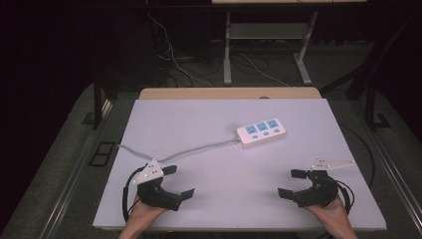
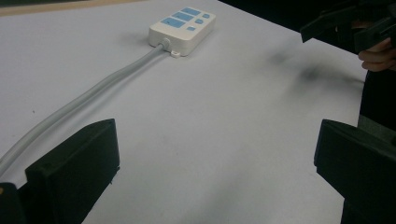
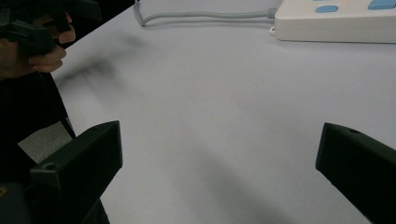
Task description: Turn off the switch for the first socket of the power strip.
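High view: left gripper [image 1: 179, 181] and right gripper [image 1: 288, 183] sit low over the white worktop [image 1: 209, 164], jaws spread, nothing between them; power strip [image 1: 261, 131] lies ahead, between the two, nearer the right one.
Left gripper view: jaws wide apart; power strip [image 2: 183, 29] far ahead, its grey cable [image 2: 88, 100] passing the left jaw.
Right gripper view: jaws released; power strip [image 3: 336, 21] ahead to the right.

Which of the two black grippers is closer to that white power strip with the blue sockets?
The right gripper, slightly. It sits in front of the white power strip, a little to the right. The left gripper lies farther off, beside the grey cord.
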Tool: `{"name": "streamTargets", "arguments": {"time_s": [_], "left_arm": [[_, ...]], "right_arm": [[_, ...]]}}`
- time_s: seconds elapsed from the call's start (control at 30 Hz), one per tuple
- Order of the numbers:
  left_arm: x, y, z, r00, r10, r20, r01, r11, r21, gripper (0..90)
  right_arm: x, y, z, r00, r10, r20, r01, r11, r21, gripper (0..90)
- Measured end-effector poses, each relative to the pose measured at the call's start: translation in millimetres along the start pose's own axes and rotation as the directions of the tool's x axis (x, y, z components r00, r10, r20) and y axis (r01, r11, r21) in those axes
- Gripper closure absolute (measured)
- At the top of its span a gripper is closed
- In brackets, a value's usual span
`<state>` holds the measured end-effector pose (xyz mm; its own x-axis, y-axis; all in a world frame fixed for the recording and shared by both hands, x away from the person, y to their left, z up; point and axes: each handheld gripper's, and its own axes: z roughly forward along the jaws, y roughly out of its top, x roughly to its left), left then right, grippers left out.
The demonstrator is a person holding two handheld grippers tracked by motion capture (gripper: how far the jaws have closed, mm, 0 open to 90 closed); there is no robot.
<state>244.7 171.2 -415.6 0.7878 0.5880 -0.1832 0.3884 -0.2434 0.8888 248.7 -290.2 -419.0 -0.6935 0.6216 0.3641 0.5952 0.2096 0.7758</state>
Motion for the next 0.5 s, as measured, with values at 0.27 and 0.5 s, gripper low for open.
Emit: {"name": "streamTargets", "arguments": {"time_s": [0.27, 0.5], "left_arm": [[0.6, -0.5, 0.2, 1.0000, 0.001, 0.004, -0.001, 1.0000, 0.002, 0.0], [1.7, -0.9, -0.4, 1.0000, -0.002, 0.009, 0.002, 1.0000, 0.001, 0.0]], "right_arm": [[-0.7, 0.0, 0.0, 1.0000, 0.009, -0.003, -0.008, 1.0000, 0.004, 0.2], [-2.3, 0.0, -0.2, 0.9999, 0.016, -0.001, -0.016, 0.9998, 0.012, 0.2]]}}
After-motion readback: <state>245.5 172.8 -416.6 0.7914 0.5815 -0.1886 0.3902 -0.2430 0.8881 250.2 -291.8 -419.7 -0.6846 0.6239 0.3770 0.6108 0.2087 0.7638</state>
